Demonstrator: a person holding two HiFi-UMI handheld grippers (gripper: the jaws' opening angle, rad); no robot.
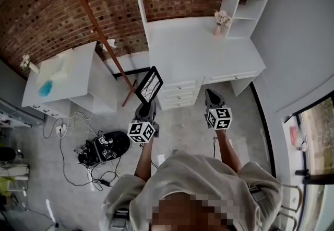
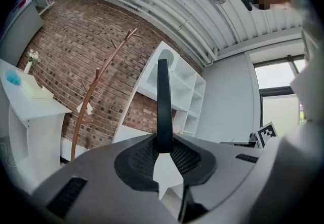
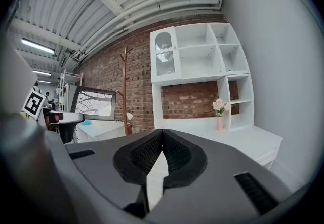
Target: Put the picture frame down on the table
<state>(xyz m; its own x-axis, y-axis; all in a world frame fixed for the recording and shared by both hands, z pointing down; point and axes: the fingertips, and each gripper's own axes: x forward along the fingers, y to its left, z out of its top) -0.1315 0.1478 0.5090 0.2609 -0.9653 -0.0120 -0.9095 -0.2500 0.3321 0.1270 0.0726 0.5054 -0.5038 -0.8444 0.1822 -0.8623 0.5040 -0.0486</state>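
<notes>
Two grippers out over grey floor, short of the desk. Far left: white side cabinet (image 1: pixel 78 76), blue object (image 1: pixel 45 88) on its top. Just right of it, wooden coat stand (image 1: pixel 96 23) slanting across brick wall. Lower down on the floor, tangle of cables (image 1: pixel 88 146). Left gripper (image 1: pixel 147 103): clamped on lower edge of picture frame (image 1: pixel 150 84). Frame upright and tilted, in the air, well apart from any tabletop. Seen edge-on between the jaws in left gripper view. Centre, beyond: white desk (image 1: pixel 203 49), pink vase of flowers (image 1: pixel 221 20) at its back right. Right gripper (image 1: pixel 210 94): jaws pressed together, nothing between them.
</notes>
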